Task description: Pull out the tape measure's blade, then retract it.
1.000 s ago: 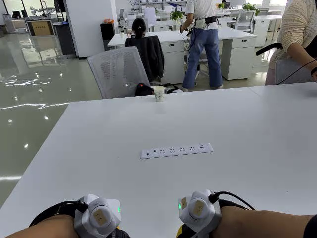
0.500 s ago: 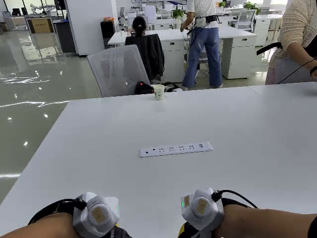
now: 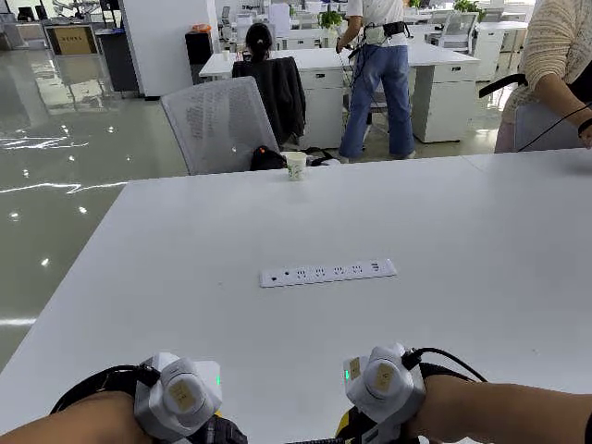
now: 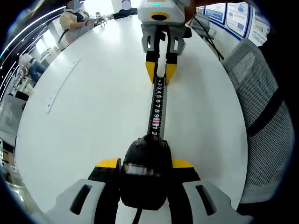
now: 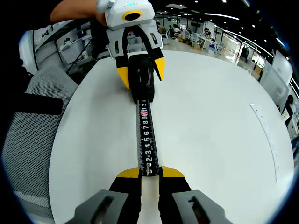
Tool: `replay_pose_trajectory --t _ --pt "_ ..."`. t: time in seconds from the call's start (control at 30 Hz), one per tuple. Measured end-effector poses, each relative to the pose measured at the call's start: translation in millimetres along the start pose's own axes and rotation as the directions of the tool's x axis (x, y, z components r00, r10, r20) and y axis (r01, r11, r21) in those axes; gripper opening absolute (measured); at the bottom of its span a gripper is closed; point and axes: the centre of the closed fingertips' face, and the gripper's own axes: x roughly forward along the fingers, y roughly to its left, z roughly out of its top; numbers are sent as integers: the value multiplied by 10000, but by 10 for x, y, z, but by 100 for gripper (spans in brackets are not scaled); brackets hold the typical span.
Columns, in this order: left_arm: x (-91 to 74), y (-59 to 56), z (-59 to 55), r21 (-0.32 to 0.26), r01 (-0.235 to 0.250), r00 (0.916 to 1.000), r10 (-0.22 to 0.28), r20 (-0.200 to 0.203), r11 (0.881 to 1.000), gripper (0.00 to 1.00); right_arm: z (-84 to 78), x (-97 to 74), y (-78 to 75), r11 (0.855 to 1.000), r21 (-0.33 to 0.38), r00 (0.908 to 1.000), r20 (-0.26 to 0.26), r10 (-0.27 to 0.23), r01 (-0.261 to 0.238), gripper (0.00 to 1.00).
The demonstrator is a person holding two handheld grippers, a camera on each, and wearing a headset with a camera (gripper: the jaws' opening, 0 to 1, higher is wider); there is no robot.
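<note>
The black tape measure case [image 4: 145,156] sits between the yellow-tipped jaws of my left gripper [image 4: 145,164], which is shut on it. Its yellow blade [image 4: 156,109] runs out flat over the white table to my right gripper [image 4: 160,77], shut on the blade's end. In the right gripper view, my right gripper [image 5: 150,173] pinches the blade [image 5: 146,135] near the 1 mark, and about 23 units of scale show up to the case [image 5: 140,81] in the left gripper [image 5: 141,74]. In the head view, the left gripper [image 3: 180,398] and right gripper [image 3: 384,384] are at the near table edge.
A white power strip [image 3: 328,272] lies mid-table and a paper cup [image 3: 296,165] stands at the far edge of the table [image 3: 444,240]. A grey mesh chair [image 3: 220,125] stands behind it. People stand and sit at desks beyond. Another mesh chair [image 4: 264,121] is beside the near edge.
In the head view the right gripper has drifted slightly to the right, so the gap between the two grippers is a little wider. The camera has tipped slightly.
</note>
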Motion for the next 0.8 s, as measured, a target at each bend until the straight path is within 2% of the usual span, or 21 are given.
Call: replay_pose_trajectory --t 0.8 --pt "-11 0 1 -18 11 10000 -11 25 10000 34 -141 -115 -27 10000 60 10000 -1 -28 28 10"
